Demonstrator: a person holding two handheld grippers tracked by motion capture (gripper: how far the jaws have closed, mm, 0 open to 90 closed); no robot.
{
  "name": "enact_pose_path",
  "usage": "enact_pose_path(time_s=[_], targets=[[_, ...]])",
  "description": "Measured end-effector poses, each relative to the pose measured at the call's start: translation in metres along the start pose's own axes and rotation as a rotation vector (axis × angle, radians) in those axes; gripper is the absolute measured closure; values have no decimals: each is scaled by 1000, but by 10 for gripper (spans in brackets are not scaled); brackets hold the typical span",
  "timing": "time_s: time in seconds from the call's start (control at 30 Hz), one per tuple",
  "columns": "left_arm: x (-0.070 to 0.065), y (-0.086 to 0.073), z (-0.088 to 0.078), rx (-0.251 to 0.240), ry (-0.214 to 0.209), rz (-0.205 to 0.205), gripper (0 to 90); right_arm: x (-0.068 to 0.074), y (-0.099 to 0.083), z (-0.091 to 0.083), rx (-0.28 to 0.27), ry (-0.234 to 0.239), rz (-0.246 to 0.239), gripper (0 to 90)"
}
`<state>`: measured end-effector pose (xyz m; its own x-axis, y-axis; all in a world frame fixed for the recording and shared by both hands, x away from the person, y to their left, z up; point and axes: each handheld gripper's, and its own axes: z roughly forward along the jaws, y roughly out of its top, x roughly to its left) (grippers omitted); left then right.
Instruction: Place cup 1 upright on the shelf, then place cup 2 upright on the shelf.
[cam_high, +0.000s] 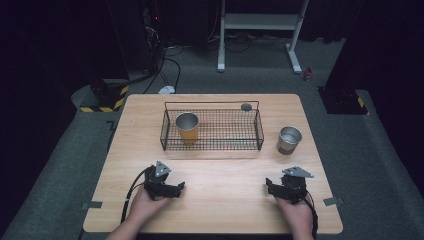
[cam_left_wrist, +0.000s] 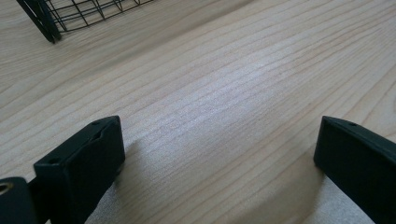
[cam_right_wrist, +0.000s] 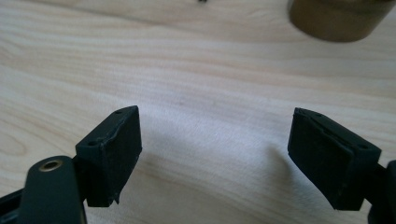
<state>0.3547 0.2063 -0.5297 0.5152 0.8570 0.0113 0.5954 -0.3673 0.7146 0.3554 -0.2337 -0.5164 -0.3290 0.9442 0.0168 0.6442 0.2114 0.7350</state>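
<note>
A black wire basket (cam_high: 212, 145) stands at the middle back of the wooden table (cam_high: 220, 175); its corner (cam_left_wrist: 42, 18) shows in the left gripper view. Inside its left end stands an orange metal cup (cam_high: 187, 128), upright. A second, brownish metal cup (cam_high: 289, 140) stands upright on the table right of the basket; its base (cam_right_wrist: 336, 18) shows in the right gripper view. My left gripper (cam_high: 177, 189) rests near the front left, open, nothing between its jaws. My right gripper (cam_high: 269, 186) rests near the front right, open and empty, about a hand's length in front of the brownish cup.
A small round grey disc (cam_high: 246, 106) lies at the basket's far rim. Beyond the table are a white stand's legs (cam_high: 257, 30), cables and a black-and-yellow striped base (cam_high: 107, 100) on grey carpet. Bare wood stretches between the grippers and the basket.
</note>
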Motion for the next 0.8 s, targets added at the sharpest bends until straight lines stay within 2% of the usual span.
enact_pose_path(time_s=[0.07,0.53,0.8], targets=[[0,0,0,-1,-2,1,25,-1,3,-3,-13,-7,8,163],[0,0,0,-3,-3,1,29,-5,11,-8,-34,-25,-17,136],[0,0,0,-2,-2,1,28,-9,18,-3,-46,-44,1,127]])
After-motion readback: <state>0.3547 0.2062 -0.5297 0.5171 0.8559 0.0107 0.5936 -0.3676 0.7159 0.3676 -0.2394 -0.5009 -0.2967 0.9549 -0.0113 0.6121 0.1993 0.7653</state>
